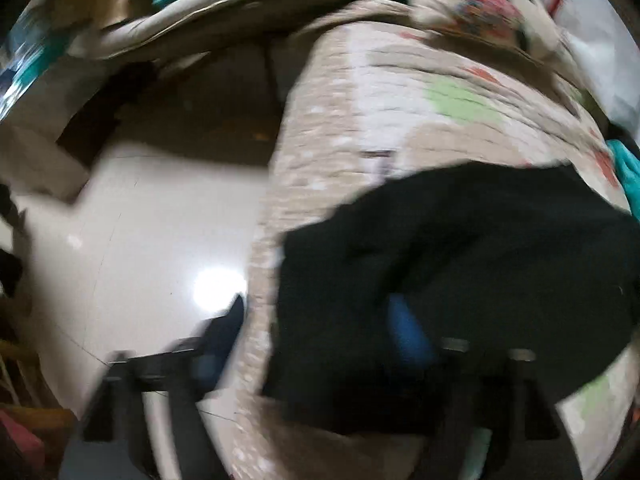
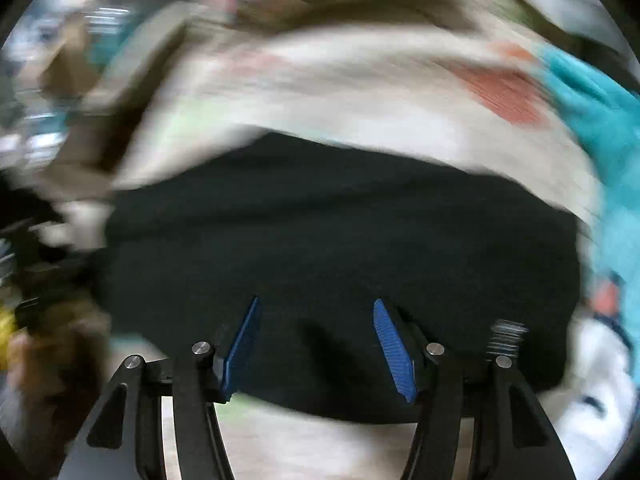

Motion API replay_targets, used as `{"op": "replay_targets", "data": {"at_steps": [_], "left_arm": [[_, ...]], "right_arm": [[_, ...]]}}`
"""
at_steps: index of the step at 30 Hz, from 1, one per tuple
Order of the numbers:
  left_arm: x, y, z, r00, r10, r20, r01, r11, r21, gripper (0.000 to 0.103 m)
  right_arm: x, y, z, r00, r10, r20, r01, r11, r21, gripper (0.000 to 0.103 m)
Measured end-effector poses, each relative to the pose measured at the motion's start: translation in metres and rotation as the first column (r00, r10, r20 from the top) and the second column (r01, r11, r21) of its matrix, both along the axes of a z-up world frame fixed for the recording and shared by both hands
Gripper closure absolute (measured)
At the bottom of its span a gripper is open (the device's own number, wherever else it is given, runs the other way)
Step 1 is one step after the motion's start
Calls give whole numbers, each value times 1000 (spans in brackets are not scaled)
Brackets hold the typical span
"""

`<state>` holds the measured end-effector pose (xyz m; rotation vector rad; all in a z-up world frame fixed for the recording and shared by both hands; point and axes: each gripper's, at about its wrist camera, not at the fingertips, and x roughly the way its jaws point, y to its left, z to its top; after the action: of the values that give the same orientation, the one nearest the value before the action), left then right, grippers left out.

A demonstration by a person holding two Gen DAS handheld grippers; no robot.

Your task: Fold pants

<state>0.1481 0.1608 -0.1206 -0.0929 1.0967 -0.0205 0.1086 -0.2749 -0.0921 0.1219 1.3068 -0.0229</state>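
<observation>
The black pants (image 1: 460, 264) lie in a folded heap on a patchwork quilt (image 1: 380, 92) near the bed's edge; they also fill the middle of the right wrist view (image 2: 340, 232). My left gripper (image 1: 320, 320) is open, its fingers wide apart, one blue pad (image 1: 408, 332) over the pants and the other finger over the floor. My right gripper (image 2: 316, 340) is open and empty just above the pants, its blue pads (image 2: 390, 348) spread wide. Both views are blurred by motion.
The bed's edge drops to a glossy white tile floor (image 1: 140, 248) on the left. A turquoise cloth (image 2: 600, 128) lies on the quilt at the right. Cushions and bedding (image 1: 240, 12) are piled at the far end.
</observation>
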Motion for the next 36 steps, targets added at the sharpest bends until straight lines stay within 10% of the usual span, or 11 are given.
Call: {"op": "replay_targets", "data": {"at_steps": [5,13,15,22,31,36], "left_arm": [[1,39,-2,994,102,-23,-105,963,-250,16],[-17,91,6,948,316,32,-255,818,-515,16],[-19,92,12,941,333,58,-257,815,-520,16],[-46,55,53,958,220,182,-156,937,-313,16],[-67,58,21,930,367,-10,-318,793,-519,16],[-71,48,6,938,347,-4,-292,782,-550,16]], "right_arm": [[-9,-45,4,977,-210,30,205,971,127,45],[-8,0,23,983,-57,175,70,995,-65,42],[-14,11,30,976,-20,217,37,996,-77,41],[-49,53,36,960,36,279,-33,999,-16,36],[-64,114,32,926,228,300,-222,973,-56,36],[-52,139,46,895,325,305,-327,944,-46,36]]}}
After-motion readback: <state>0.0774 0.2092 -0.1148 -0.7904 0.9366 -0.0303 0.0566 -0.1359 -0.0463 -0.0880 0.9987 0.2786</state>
